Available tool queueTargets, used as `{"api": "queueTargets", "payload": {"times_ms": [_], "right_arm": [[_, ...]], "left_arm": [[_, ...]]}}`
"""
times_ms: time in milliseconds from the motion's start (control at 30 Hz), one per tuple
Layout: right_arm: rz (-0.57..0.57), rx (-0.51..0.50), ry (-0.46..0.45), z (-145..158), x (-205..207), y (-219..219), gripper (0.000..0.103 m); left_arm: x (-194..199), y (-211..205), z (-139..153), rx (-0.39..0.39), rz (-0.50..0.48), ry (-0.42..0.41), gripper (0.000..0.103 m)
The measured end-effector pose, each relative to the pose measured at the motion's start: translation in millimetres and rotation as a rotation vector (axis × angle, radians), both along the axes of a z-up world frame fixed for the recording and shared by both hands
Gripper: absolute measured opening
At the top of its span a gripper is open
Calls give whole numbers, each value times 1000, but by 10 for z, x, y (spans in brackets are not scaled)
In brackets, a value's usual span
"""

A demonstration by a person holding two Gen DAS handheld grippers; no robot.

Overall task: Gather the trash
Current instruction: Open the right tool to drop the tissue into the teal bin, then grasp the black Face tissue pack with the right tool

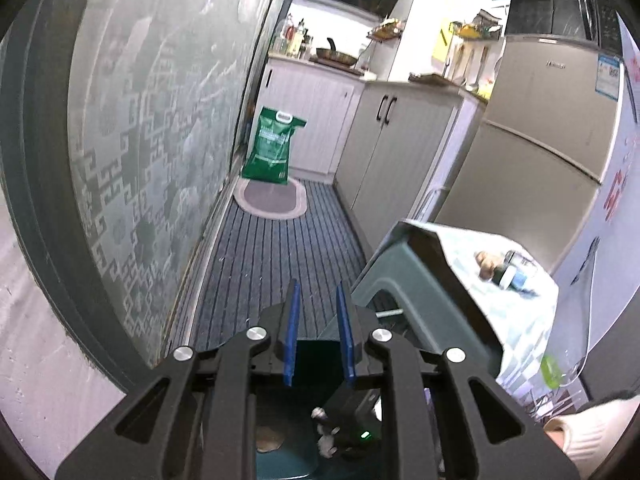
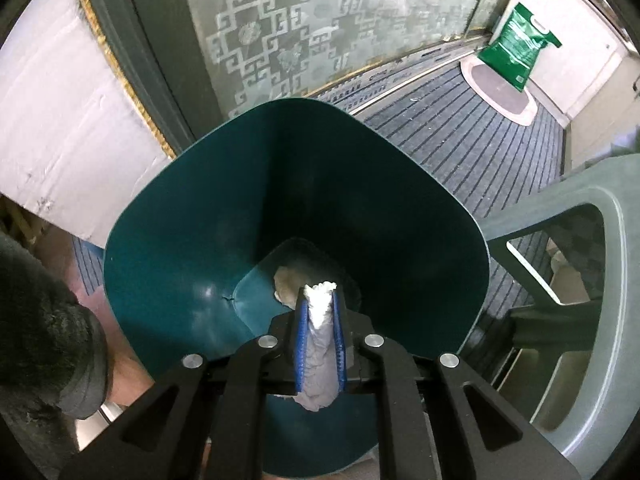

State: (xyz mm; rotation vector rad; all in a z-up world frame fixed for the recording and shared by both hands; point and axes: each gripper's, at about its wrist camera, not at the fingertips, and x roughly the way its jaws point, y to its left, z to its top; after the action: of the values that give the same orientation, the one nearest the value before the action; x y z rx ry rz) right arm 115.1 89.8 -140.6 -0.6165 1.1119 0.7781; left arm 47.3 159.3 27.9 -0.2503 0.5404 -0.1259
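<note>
My right gripper (image 2: 319, 294) is shut on a crumpled white tissue (image 2: 319, 320) and holds it over the mouth of a dark teal trash bin (image 2: 168, 256). A pale scrap of trash (image 2: 286, 282) lies on the bin's bottom. My left gripper (image 1: 317, 294) is open and empty, above the bin (image 1: 280, 460); the right gripper with the tissue (image 1: 326, 432) shows below it. A grey plastic stool (image 1: 404, 280) beside the bin carries a light cloth (image 1: 500, 300) with a plastic bottle (image 1: 514, 270) and a brown lump (image 1: 486, 262).
A frosted patterned glass door (image 2: 320, 32) stands just behind the bin. A striped dark floor mat (image 1: 272, 264) runs into the kitchen, with a green bag (image 1: 272, 146), white cabinets (image 1: 392, 160) and a fridge (image 1: 544, 128). The stool's leg (image 2: 580, 280) is right of the bin.
</note>
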Motion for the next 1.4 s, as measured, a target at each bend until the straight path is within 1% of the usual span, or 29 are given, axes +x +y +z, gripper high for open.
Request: {"api": "queueTargets", "payload": {"times_ms": [67, 100, 133, 233, 333, 500, 667, 833, 900, 1000, 1067, 1133, 1200, 1267, 1333, 1400], "right_arm": [[8, 2, 3, 11, -30, -2, 35], [10, 6, -5, 29, -50, -3, 52], [10, 9, -12, 55, -68, -12, 59], [23, 26, -30, 151, -114, -26, 59], [32, 44, -39, 233, -135, -48, 59], [52, 84, -59, 407, -221, -99, 59], [56, 146, -97, 714, -323, -191, 59], [42, 219, -155, 1103, -378, -379, 59], [26, 250, -187, 1282, -380, -500, 59], [-4, 289, -226, 1514, -351, -706, 59], [-23, 308, -254, 1652, -296, -847, 61], [-51, 328, -285, 1804, -253, -1026, 67], [-87, 347, -320, 1948, -185, -1232, 69], [-119, 358, -347, 2054, -113, -1436, 70], [-165, 372, -371, 2163, -8, -1695, 73], [-199, 384, -381, 2216, 78, -1916, 74]], "left_arm": [[-15, -15, 54, -8, -3, -18, 23], [-22, -27, 89, -8, -6, -32, 27], [-36, -41, 114, -8, -9, -42, 30], [-78, -69, 201, -9, -20, -81, 35], [-101, -80, 269, -11, -20, -110, 38], [-99, -106, 314, -28, -2, -129, 40], [-118, -99, 402, -41, 25, -167, 42], [-123, -78, 460, -62, 51, -191, 45], [-117, -72, 465, -72, 57, -192, 47], [-89, -91, 473, -80, 64, -192, 47], [-64, -128, 476, -84, 61, -189, 48], [-37, -187, 467, -82, 54, -181, 48], [-2, -298, 459, -73, 38, -172, 49], [30, -438, 452, -56, 17, -167, 53], [71, -606, 429, -42, -29, -156, 58], [103, -807, 404, -11, -70, -147, 59]]}}
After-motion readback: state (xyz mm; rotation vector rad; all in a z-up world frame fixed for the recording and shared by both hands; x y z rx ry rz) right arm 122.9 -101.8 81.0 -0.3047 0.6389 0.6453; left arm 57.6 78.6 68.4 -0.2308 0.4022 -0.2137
